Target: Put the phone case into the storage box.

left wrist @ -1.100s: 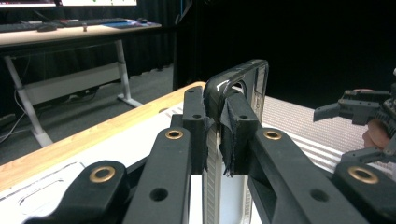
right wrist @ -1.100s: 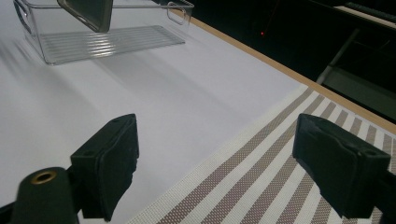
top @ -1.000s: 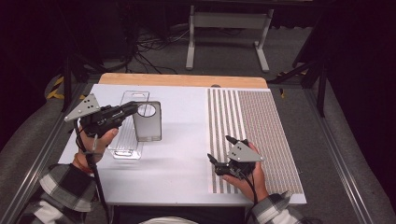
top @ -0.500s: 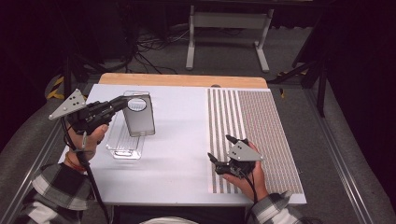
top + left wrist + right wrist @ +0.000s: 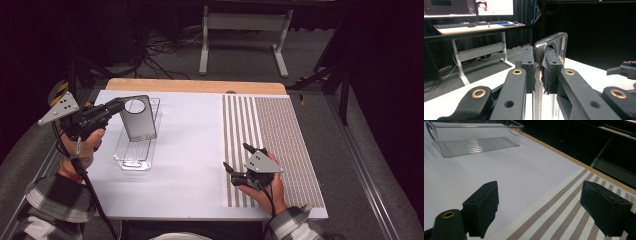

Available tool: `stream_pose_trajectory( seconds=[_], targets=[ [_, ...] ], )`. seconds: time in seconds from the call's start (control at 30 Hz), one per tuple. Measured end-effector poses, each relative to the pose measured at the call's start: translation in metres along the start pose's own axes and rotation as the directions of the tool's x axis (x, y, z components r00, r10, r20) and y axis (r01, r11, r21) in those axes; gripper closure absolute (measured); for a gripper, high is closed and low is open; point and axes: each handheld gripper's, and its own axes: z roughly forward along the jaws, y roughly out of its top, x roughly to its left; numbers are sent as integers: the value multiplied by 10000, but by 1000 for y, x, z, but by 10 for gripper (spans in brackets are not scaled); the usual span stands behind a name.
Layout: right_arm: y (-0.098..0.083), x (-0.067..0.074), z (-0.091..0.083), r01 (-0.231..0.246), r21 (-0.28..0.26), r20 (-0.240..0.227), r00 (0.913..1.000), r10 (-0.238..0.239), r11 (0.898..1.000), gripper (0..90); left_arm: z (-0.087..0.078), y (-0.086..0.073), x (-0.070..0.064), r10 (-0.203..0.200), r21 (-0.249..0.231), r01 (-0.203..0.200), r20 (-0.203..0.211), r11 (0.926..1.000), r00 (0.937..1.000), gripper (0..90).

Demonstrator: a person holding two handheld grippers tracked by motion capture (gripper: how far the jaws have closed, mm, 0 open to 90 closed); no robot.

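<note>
Above the clear tray [image 5: 136,150], toward ten o'clock on the white worktop [image 5: 190,150], the left gripper [image 5: 117,106] holds a phone case [image 5: 137,119] clamped between its fingers [image 5: 550,72]. Compared with the earlier high view, this gripper and the hand behind it now sit farther toward nine o'clock, and the phone case has swung from lying over the tray's twelve o'clock end to hanging upright over the tray, slightly tilted. The tray itself keeps its place, long axis running from six to twelve o'clock. The right gripper [image 5: 239,161] stays at about five o'clock on the worktop, resting on the edge of the striped mat [image 5: 280,130], its fingers [image 5: 484,207] spread wide with nothing between them.

The phone case is a flat, grey, glossy rectangle with rounded corners and a large round cut-out near its top. In the left gripper view it appears edge-on, a thin dark shiny rim rising between the two padded fingers, which press on both faces just below the cut-out. In the right gripper view the tray lies well apart at eleven o'clock, its ribbed floor bare.
</note>
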Motion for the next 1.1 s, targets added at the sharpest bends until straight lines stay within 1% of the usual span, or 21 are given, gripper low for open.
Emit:
stream_pose_trajectory(
  seconds=[0.17, 0.23, 0.27, 0.33, 0.4, 0.47, 0.5, 0.6, 0.7, 0.73, 0.77, 0.83, 1.03, 1.07, 1.1],
  targets=[
    [0, -1, 0, 13, 13, -42, 10000, -13, 10000, 156, -4, -1, 8, -40, 54, 41, -54, 10000, 10000, 816],
    [0, -1, 0, 16, -20, -40, 10000, -16, 10000, 156, -4, -2, 10, -94, -29, 94, -27, 10000, 10000, 816],
    [0, -1, 0, 24, -27, -27, 10000, -24, 10000, 156, -4, -2, 11, -53, -12, 53, 12, 10000, 10000, 816],
    [0, -2, 0, 12, -60, -57, 10000, -12, 10000, 156, -4, -2, 12, 2, 5, -2, -47, 10000, 10000, 816],
    [-1, -2, 0, 40, -14, -84, 10000, -40, 10000, 155, -4, -2, 14, -18, -33, 18, -64, 10000, 10000, 816],
    [-1, -2, 1, 23, -5, -203, 9998, -23, 10000, 151, -4, -2, 16, 70, 33, -69, -157, 10000, 9999, 816],
    [-1, -1, 2, 49, 25, -232, 9997, -49, 10000, 151, -3, -3, 16, 29, 47, -28, -142, 10000, 9999, 816],
    [0, 0, 2, 120, -22, -236, 9996, -121, 9999, 151, -1, -3, 18, 92, 73, -91, -171, 9999, 9998, 816],
    [0, 0, 2, 77, -60, -235, 9997, -79, 10000, 152, 0, -3, 21, 104, 102, -102, -210, 9999, 9997, 816],
    [0, 0, 2, 77, -47, -214, 9997, -78, 10000, 152, 0, -3, 22, 165, 172, -162, -194, 9997, 9997, 816],
    [0, 0, 2, 64, -51, -244, 9997, -65, 10000, 152, 1, -4, 23, 136, 134, -132, -245, 9998, 9996, 816],
    [0, 0, 2, 84, -59, -229, 9997, -85, 9999, 152, 4, -3, 26, 199, 198, -193, -319, 9996, 9993, 816],
    [0, 0, 2, 70, -88, -232, 9997, -72, 9999, 152, 11, -2, 34, 220, 277, -208, -440, 9994, 9988, 816],
    [0, 0, 2, 94, -73, -209, 9997, -96, 9999, 153, 11, -1, 36, 273, 369, -256, -461, 9990, 9986, 816],
    [0, 0, 2, 98, -35, -188, 9998, -99, 9999, 155, 13, -2, 37, 281, 277, -269, -423, 9993, 9987, 816]
  ],
)
